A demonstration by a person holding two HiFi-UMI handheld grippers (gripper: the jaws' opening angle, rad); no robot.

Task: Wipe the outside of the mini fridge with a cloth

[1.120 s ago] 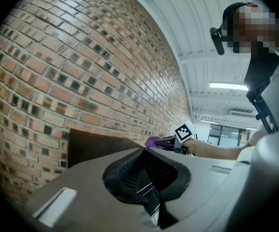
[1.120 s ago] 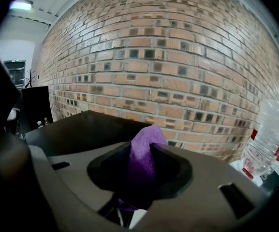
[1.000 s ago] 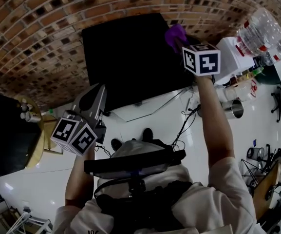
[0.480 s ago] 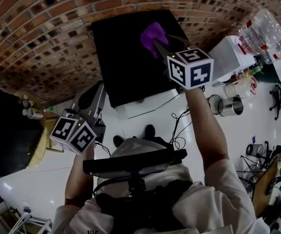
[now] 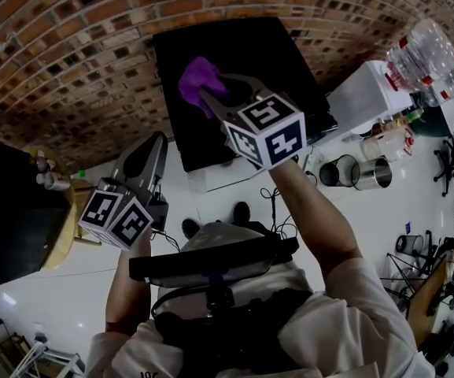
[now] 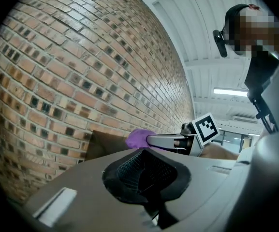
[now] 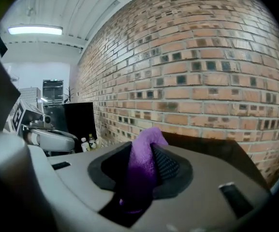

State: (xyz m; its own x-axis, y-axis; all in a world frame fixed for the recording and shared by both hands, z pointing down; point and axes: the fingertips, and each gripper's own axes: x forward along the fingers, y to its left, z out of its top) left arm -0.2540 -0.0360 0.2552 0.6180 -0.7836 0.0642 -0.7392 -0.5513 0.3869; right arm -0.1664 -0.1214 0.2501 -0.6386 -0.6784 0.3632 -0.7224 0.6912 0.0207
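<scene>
The black mini fridge (image 5: 246,61) stands against the brick wall, and I see its top from above. My right gripper (image 5: 208,93) reaches over the left part of that top, shut on a purple cloth (image 5: 198,79). In the right gripper view the cloth (image 7: 144,166) sticks up between the jaws, with the fridge top (image 7: 221,151) beyond it. My left gripper (image 5: 154,144) hangs shut and empty to the left of the fridge, clear of it. From the left gripper view (image 6: 144,170) I see the cloth (image 6: 138,138) and the right gripper's fingers (image 6: 170,141) over the fridge (image 6: 103,144).
A white box (image 5: 367,93) with clear water bottles (image 5: 423,52) sits right of the fridge. Metal cans (image 5: 368,173) and cables (image 5: 288,203) lie on the white floor. At left are a round wooden table (image 5: 60,219) with small bottles (image 5: 44,176) and a black cabinet (image 5: 6,219).
The right gripper has swept the purple cloth leftward across the fridge top, from the right rear corner to the left side. The left gripper has barely shifted.
</scene>
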